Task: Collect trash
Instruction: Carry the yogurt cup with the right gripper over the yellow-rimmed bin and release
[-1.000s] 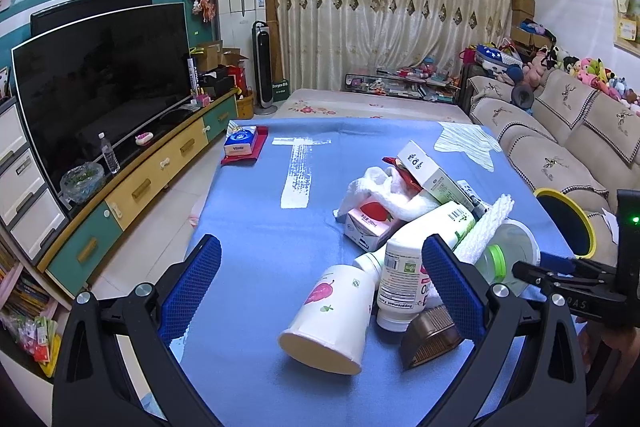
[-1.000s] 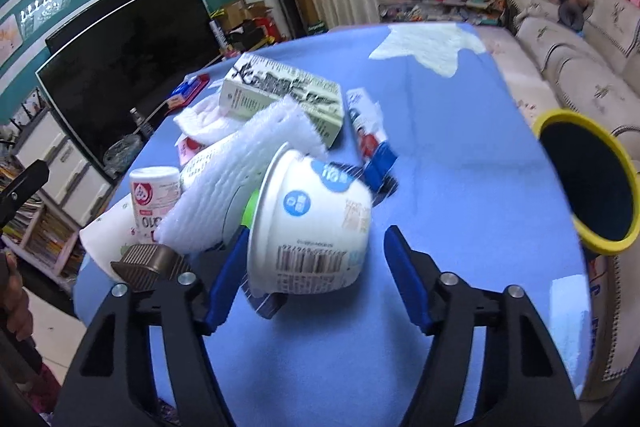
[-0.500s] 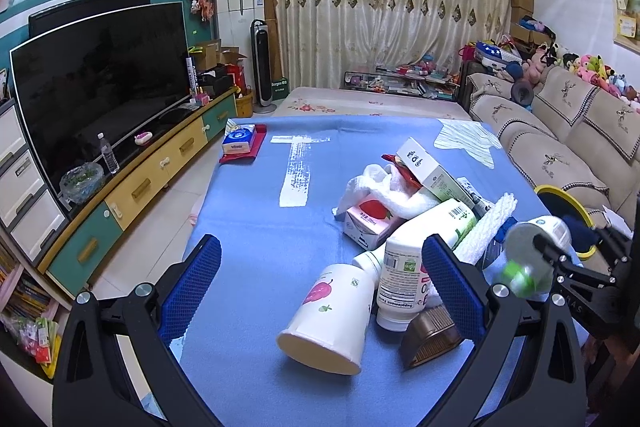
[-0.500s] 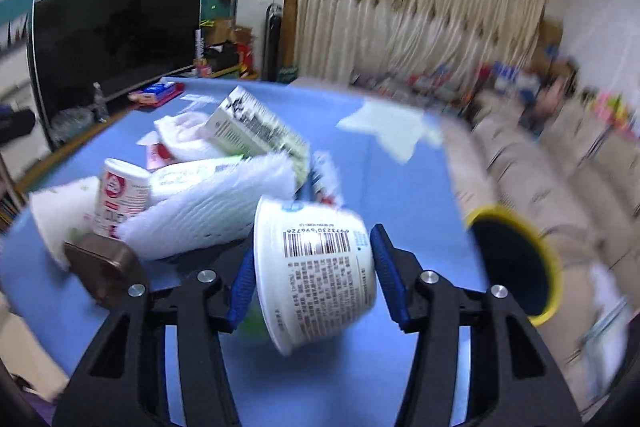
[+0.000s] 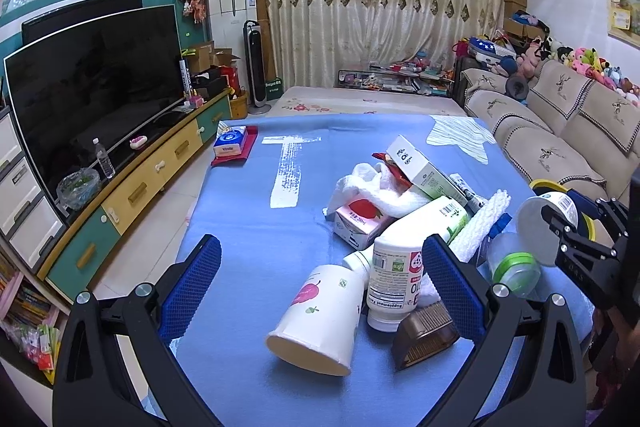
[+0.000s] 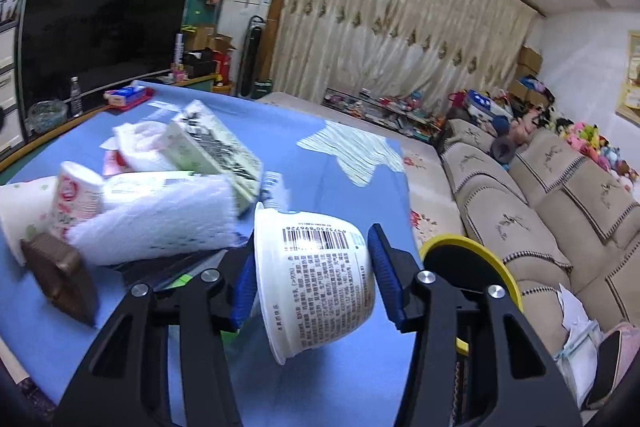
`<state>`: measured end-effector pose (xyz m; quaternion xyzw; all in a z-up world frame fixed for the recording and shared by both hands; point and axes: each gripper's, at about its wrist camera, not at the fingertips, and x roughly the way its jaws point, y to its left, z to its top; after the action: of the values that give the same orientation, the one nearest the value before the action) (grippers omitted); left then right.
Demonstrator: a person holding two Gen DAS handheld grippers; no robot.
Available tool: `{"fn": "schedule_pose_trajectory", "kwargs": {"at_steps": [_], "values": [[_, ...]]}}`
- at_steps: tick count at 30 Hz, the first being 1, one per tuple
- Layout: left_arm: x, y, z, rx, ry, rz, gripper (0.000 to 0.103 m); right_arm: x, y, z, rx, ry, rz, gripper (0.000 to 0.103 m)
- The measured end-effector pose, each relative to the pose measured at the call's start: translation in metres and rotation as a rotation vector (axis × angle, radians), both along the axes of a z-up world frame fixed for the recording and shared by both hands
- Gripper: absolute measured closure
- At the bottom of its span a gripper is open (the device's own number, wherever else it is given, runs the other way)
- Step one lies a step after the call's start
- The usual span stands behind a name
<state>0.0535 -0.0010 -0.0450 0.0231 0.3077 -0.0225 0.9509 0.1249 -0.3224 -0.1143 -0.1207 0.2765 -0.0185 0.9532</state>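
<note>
White yogurt tub tilted, clamped between blue fingers.

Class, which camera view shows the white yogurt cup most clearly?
The right wrist view: the yogurt cup fills the centre, barcode readable, clamped in the right gripper. The left wrist view shows it only small at the right edge.

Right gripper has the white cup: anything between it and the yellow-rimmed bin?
Nothing visible. The white cup is clamped in the right gripper, lifted off the blue table. The yellow-rimmed bin sits just beyond the table edge, only open space between.
</note>
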Motion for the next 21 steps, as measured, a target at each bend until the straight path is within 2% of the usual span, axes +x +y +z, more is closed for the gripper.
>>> {"fn": "schedule_pose_trajectory", "kwargs": {"at_steps": [7, 13, 17, 21], "values": [[0.001, -0.008, 0.001, 0.007, 0.007, -0.022, 0.004, 0.010, -0.018, 0.010, 0.025, -0.040, -0.044, 0.054], [0.003, -0.026, 0.002, 0.008, 0.013, -0.081, 0.004, 0.010, -0.059, 0.026, 0.099, -0.061, -0.111, 0.054], [0.008, -0.047, 0.002, 0.018, 0.017, -0.133, 0.004, 0.020, -0.107, 0.030, 0.175, -0.055, -0.189, 0.054], [0.015, -0.070, 0.001, 0.008, 0.033, -0.188, 0.004, 0.033, -0.159, 0.021, 0.221, -0.033, -0.285, 0.054]]}}
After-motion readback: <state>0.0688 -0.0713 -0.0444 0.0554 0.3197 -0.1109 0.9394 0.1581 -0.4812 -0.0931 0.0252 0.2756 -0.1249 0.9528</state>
